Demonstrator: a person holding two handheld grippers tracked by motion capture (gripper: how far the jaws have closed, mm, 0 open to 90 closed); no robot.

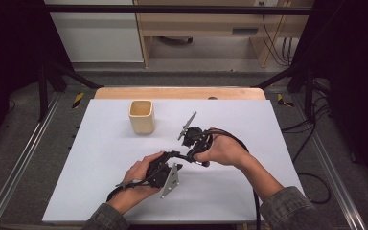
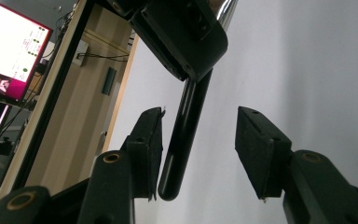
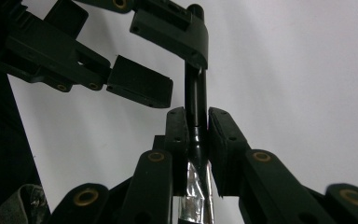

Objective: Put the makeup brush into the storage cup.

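High view: both hands meet low over the white bench, the left gripper reaching toward the right gripper; a squarish wooden cup stands well apart.

Left gripper view: spread jaws flank a glossy black pen, perhaps brushing one pad.

Right gripper view: the jaws pinch that slim round pen, foil-wrapped lower down.

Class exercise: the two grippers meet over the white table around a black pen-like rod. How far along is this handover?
Done: the right gripper is shut on the black rod. In hand: the left gripper has its jaws either side of the rod's free end, with a gap at the far pad. Left: clamping and release; perhaps into the wooden cup, standing apart.
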